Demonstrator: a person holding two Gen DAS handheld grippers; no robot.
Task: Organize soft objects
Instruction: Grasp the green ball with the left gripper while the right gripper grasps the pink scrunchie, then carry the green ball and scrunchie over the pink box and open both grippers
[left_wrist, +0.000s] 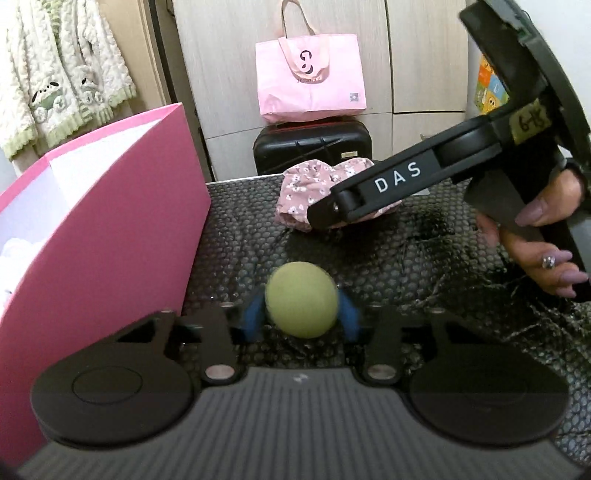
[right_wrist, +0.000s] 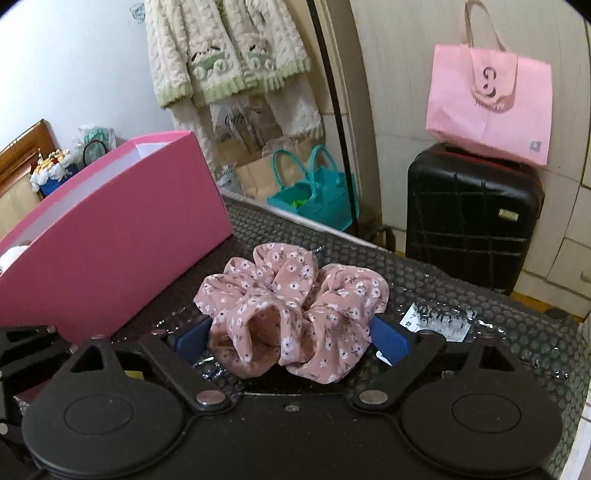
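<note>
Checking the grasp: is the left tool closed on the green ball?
Yes, the left tool has both blue pads pressed against the green ball.

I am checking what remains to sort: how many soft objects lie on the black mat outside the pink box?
2: a green ball between the left gripper's pads, and a floral scrunchie between the right gripper's open fingers.

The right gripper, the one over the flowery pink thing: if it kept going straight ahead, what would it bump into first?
Most likely the floral scrunchie: it already lies between the open right gripper fingers, directly ahead on the black mat.
</note>
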